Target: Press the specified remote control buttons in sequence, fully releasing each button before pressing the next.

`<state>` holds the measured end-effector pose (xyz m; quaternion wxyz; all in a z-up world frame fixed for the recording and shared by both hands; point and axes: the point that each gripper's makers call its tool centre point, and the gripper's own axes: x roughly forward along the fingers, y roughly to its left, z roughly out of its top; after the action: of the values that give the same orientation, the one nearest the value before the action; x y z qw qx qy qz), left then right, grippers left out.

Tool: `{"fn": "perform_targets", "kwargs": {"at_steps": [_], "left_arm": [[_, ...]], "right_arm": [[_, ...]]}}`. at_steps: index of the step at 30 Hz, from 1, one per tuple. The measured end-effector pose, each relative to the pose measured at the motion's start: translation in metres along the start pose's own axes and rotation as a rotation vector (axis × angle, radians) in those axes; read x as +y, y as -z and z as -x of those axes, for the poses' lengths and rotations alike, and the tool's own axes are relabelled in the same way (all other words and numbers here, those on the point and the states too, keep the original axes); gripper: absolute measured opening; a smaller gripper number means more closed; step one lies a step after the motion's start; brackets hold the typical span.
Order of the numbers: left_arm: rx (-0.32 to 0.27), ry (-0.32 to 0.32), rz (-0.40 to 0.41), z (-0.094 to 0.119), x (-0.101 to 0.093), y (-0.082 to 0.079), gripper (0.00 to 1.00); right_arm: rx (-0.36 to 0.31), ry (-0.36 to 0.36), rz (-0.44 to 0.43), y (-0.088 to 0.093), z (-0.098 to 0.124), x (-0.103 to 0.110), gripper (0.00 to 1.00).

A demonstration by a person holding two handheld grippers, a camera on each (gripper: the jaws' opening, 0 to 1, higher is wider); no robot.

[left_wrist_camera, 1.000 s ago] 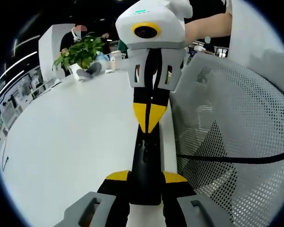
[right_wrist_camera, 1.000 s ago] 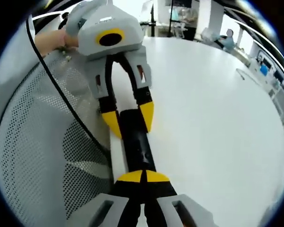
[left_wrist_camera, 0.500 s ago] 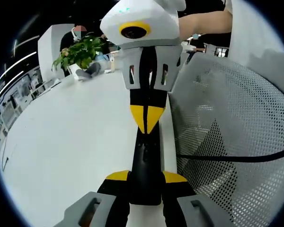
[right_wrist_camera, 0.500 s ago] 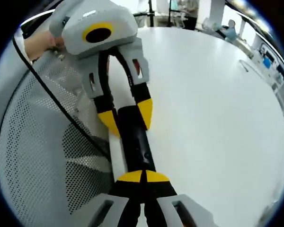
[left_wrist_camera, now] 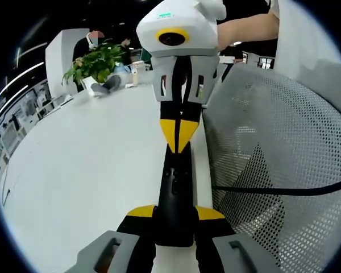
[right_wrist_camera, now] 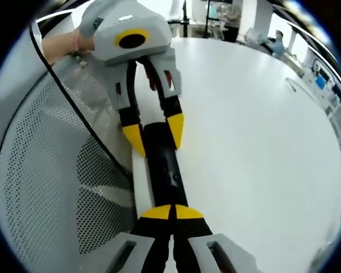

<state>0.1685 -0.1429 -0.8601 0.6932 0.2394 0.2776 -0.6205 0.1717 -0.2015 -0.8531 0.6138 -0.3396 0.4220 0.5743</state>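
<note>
A long black remote lies lengthwise between the yellow-tipped jaws of my left gripper, which is shut on its near end. My right gripper comes down from the top of the left gripper view, jaws closed together, its yellow tip on the remote's upper face. In the right gripper view my right gripper is shut, with its tips resting on the remote. Beyond it the left gripper clasps the remote's far end from both sides. A person's hand holds each tool.
The remote hovers over the edge of a wide white table. A grey mesh chair back with a black cable across it stands close beside it. A potted plant and people sit at the table's far end.
The right gripper's body swayed left and then back, and its tip slid slightly farther along the remote. The left gripper's hold on the remote is the same.
</note>
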Motion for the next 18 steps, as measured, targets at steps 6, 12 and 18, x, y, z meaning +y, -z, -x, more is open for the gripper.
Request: {"fn": "perform_targets", "kwargs": {"at_steps": [6,12,18], "left_arm": [[0.000,0.001,-0.002,-0.0002,0.0002,0.0000,0.24],[0.005,0.000,-0.004,-0.0004,0.0000,0.0000,0.24],[0.007,0.001,-0.007,-0.0004,0.0001,0.0003,0.24]], "right_arm": [[0.007,0.003,0.004,0.0001,-0.0008,0.0005,0.00],[0.024,0.039,0.062,-0.0006,-0.0023,-0.0007,0.00],[0.028,0.072,0.091,-0.0018,-0.0037,-0.0006,0.00]]}}
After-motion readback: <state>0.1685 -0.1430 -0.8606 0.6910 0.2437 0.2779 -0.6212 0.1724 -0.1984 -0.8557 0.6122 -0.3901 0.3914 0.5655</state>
